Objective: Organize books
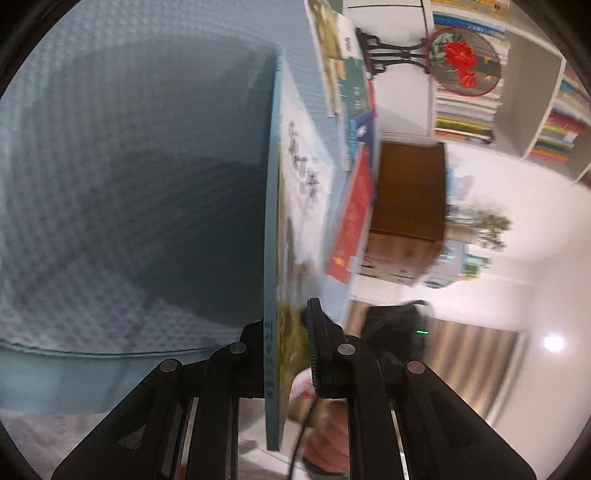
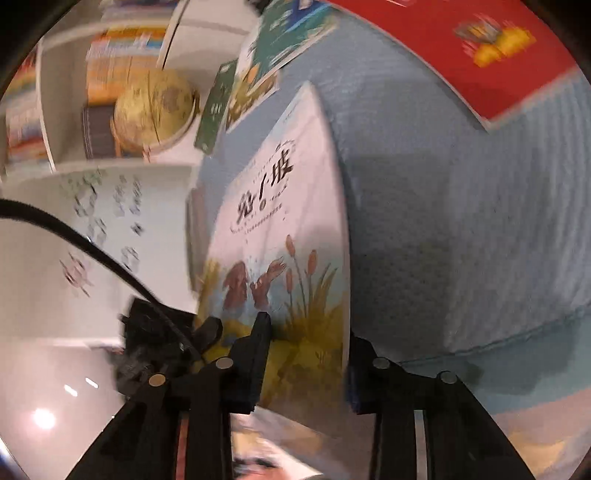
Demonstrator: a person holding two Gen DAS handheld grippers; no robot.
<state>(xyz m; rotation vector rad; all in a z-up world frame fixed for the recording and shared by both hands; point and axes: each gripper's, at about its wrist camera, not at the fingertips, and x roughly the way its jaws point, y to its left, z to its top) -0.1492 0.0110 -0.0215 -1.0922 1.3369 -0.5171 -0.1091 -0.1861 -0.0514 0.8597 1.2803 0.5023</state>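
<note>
A thin picture book (image 1: 291,206) with a pale blue spine and rabbits and reeds on its cover (image 2: 280,229) stands on edge over a blue textured cloth (image 1: 129,147). My left gripper (image 1: 286,325) is shut on its lower corner, one finger on each face. My right gripper (image 2: 308,328) grips the same book lower down, its left finger on the cover and its right finger against the back. The left gripper (image 2: 162,332) shows as a black shape with a cable at the book's left edge. A red book (image 2: 443,48) and green books (image 2: 284,33) lie on the cloth beyond.
White shelves (image 1: 469,110) packed with books stand behind, with a globe (image 2: 153,110) and a round red-flower ornament (image 1: 461,62). A brown wooden cabinet (image 1: 410,192) is beyond the cloth's edge. A hand (image 1: 328,439) shows below the book.
</note>
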